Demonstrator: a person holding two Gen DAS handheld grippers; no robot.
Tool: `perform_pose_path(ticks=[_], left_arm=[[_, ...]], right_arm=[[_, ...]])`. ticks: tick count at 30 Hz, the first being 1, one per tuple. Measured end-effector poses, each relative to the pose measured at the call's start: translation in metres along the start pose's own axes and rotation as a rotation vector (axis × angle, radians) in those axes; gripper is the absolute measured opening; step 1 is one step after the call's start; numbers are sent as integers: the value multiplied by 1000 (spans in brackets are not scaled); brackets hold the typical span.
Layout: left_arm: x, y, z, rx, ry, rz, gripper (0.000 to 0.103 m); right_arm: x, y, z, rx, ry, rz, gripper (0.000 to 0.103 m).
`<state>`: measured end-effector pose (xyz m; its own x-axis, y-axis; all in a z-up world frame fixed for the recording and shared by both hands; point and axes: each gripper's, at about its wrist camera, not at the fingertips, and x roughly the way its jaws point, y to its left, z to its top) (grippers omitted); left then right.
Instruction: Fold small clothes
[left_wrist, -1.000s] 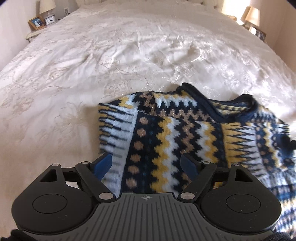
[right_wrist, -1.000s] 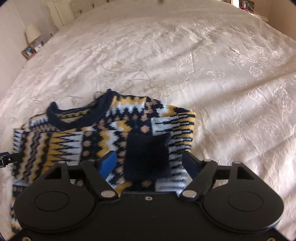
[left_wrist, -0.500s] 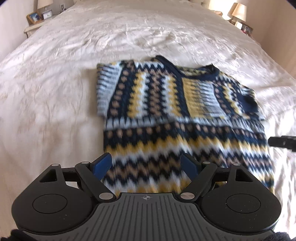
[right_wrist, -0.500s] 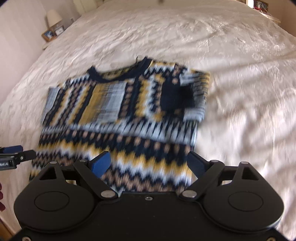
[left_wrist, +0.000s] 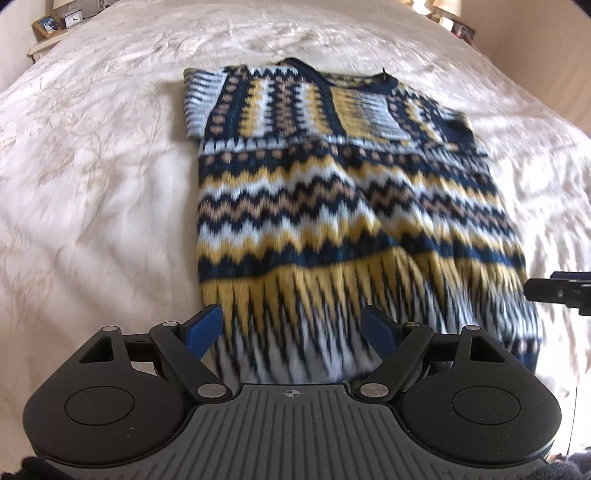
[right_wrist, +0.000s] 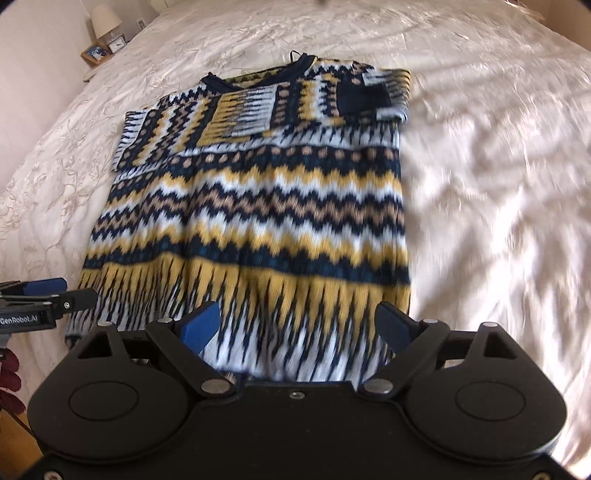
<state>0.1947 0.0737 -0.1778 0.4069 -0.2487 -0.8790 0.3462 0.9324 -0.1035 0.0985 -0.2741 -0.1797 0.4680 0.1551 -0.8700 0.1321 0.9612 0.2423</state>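
Note:
A small knitted sweater (left_wrist: 332, 206) (right_wrist: 258, 206) in navy, yellow, white and tan zigzags lies flat on the bed, both sleeves folded in across the chest, neck at the far end. My left gripper (left_wrist: 295, 326) hangs open above the hem's left part, nothing between its blue pads. Over the hem's right part my right gripper (right_wrist: 301, 323) stands open too, its jaws wide and empty. Each gripper's tip shows at the edge of the other's view: the right one (left_wrist: 557, 291) and the left one (right_wrist: 40, 295).
The cream embroidered bedspread (left_wrist: 92, 166) (right_wrist: 498, 184) stretches all round the sweater. A nightstand with a lamp, clock and picture frame (right_wrist: 103, 40) stands at the far left. Another lamp (left_wrist: 447, 7) is at the far right corner.
Both grippers pulled back from the sweater's folded sleeves and neck to its hem, so the whole garment is now in view. The right jaws spread a little wider.

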Motion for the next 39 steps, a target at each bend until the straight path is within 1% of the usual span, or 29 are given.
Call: perform_pose_path(ticks=[3,10,14,16,18,25,26,31,36,39], left_arm=[[-7,2,-14,-15,3,7,81],[-30,-3,-40,-61,-47,26,81],[-48,-15,-52,-49,-64,47,81],[-57,-20,-58,-27,-79,44,81],[-66,-27,-63,-1,-95,60,81],[-89,-37,-86,-20,-140,83,81],[-90,-38,-88,-25,-143,83,81],[-92,-38,-100,-28,-149,85,82],[-85,-36,-108,-24,-122,87,82],[-79,-33,-110,-25,-106,90,82]], right_arm=[[-9,6,-14,-11,-1,9,92],[-26,17,-39,-78,-16,43,92],[-41,17,-58,-83,-50,52,93],[-49,16,-67,-73,-73,60,94],[-55,14,-77,-56,-85,69,95],[-69,16,-104,-55,-113,106,97],[-71,15,-107,-55,-118,109,98],[-79,11,-117,-38,-145,111,98],[-80,3,-124,-9,-147,102,98],[-75,0,-127,2,-131,101,98]])
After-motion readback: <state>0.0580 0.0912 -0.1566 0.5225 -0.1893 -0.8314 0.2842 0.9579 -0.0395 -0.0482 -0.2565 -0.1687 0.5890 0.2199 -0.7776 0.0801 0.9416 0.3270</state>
